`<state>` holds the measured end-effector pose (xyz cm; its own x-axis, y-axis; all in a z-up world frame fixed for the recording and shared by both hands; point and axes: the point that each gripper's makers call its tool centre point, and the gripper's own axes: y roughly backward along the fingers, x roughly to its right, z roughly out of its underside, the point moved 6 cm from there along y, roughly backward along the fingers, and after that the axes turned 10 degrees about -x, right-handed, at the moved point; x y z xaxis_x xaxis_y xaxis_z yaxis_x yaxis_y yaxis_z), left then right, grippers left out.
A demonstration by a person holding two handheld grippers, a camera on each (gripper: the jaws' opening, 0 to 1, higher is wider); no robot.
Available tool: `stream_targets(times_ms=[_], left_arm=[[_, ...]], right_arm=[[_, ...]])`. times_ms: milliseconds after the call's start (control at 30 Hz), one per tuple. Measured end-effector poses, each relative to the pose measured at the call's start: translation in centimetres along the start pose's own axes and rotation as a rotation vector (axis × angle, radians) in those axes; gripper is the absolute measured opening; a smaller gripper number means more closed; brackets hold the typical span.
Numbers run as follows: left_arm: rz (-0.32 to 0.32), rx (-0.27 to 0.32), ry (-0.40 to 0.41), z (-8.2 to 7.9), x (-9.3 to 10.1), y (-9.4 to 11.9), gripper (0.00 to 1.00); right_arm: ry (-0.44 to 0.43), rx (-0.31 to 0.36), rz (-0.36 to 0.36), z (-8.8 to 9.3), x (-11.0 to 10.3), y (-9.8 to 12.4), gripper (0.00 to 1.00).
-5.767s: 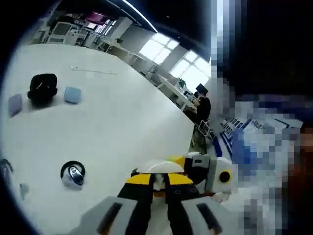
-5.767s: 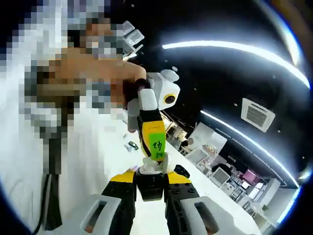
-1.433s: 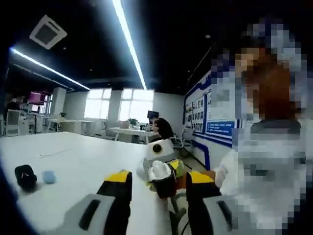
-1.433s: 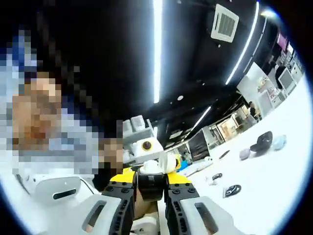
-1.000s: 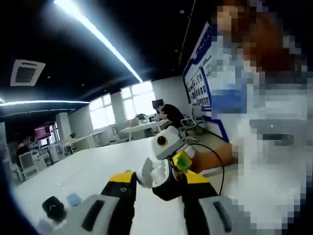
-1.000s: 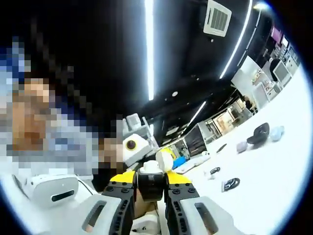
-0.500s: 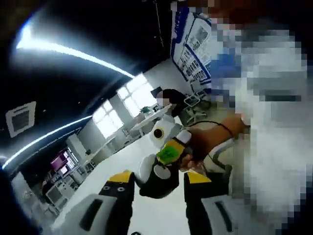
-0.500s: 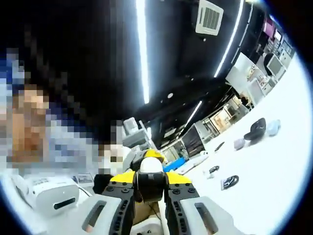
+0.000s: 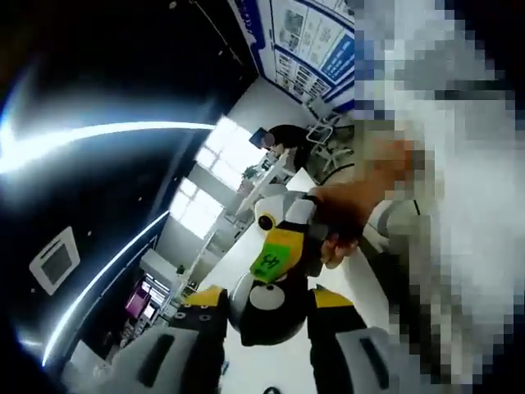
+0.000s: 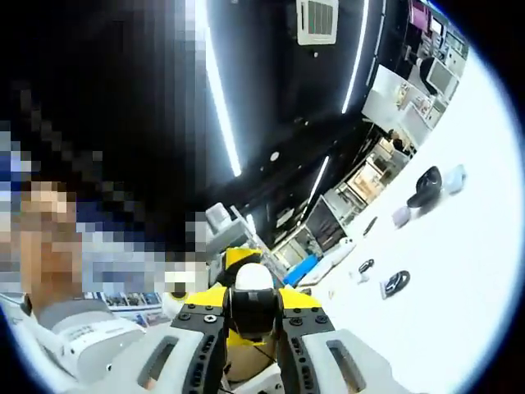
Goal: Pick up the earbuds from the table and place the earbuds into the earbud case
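Both grippers have tilted upward, fingers clamped on the earbud case (image 9: 267, 308) (left) and an earbud (image 10: 253, 279).

I see the black earbud case (image 9: 267, 316) clamped between my left tongs, white earbud (image 10: 252, 277) sitting at its top

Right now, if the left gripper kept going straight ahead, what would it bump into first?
Probably the right gripper. It sits just past the case that the left gripper holds, though depth is unclear.
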<state>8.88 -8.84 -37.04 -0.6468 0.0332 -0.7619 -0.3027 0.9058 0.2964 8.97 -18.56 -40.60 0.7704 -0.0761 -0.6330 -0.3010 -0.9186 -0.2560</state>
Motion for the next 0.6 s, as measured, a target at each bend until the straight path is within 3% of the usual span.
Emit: stream_targets(times_ms=[133,333,467,600], left_arm=[[-0.002,-0.012,0.004,0.3,-0.2,-0.1,0.39],[0.021,-0.015,0.017,0.9,-0.1,-0.1,0.39],[0.029,-0.002,0.014,1.3,-0.2,0.1,0.39],[0.02,0.006,0.012,1.5,-0.7,0.1,0.39]], right_arm=[[-0.012,0.006,0.003,-0.1,0.2,0.0,0.21],[0.122,-0.041,0.085,-0.4,0.2,0.3,0.22],[0.045,-0.077,0.064,-0.7,0.4,0.4,0.21],[0.035,-0.104,0.06,-1.5,0.7,-0.1,0.2]])
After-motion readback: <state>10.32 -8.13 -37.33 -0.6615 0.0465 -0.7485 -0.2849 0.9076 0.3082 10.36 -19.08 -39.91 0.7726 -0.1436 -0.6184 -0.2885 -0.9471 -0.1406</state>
